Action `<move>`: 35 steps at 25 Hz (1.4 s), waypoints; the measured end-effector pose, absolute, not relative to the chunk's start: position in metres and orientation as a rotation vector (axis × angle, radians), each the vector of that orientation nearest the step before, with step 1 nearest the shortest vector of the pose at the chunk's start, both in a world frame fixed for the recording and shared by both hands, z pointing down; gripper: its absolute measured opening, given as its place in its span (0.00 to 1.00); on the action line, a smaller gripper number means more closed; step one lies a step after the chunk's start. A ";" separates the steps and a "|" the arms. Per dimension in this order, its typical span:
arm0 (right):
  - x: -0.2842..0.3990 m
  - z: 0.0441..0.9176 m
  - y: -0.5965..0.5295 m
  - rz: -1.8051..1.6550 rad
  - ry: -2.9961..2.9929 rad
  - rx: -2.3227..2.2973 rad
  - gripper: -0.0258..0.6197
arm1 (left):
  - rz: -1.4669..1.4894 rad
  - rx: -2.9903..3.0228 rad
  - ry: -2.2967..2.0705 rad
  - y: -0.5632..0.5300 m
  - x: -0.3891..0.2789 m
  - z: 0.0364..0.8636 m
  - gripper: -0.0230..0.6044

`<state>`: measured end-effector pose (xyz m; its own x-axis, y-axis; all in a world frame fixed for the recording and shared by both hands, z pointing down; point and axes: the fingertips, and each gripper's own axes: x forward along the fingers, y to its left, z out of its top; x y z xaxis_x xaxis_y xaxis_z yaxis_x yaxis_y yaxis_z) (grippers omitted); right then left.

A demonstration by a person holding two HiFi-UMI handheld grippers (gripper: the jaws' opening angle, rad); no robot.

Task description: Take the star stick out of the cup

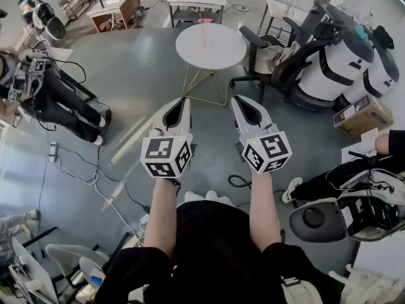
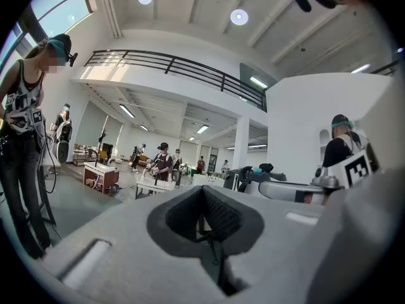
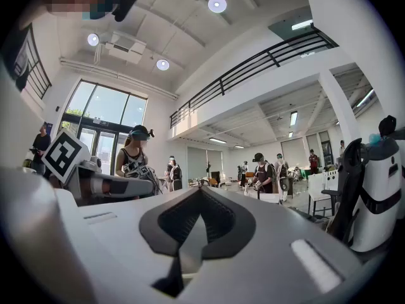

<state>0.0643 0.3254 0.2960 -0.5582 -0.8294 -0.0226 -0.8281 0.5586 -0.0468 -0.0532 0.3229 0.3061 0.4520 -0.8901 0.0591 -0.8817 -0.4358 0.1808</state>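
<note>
A round white table (image 1: 218, 49) stands on the grey floor ahead of me. On it a thin pale stick with a pinkish top (image 1: 204, 29) stands upright; I cannot make out the cup. Both grippers hang side by side in the air well short of the table and point toward it. My left gripper (image 1: 184, 101) has its jaws together with nothing in them, and so does my right gripper (image 1: 237, 100). In the left gripper view the left gripper (image 2: 204, 192) points up at the hall, and the right gripper (image 3: 201, 192) does the same in its own view.
A black office chair (image 1: 269, 52) and two white machines (image 1: 345, 59) stand right of the table, with a cardboard box (image 1: 362, 114) nearer. A person in black (image 1: 60, 100) stands at the left. Cables (image 1: 95, 179) trail across the floor. A wooden desk (image 1: 115, 10) is at the back.
</note>
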 end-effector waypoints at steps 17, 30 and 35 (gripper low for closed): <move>0.102 0.283 0.322 -0.045 2.694 -1.451 0.05 | -0.057 2.495 -1.550 0.330 -0.026 0.303 0.04; 0.119 0.276 0.309 0.034 2.741 -1.405 0.05 | -0.098 2.508 -1.545 0.306 -0.007 0.296 0.04; 0.133 0.266 0.290 0.063 2.697 -1.427 0.05 | -0.095 2.547 -1.543 0.281 -0.001 0.285 0.04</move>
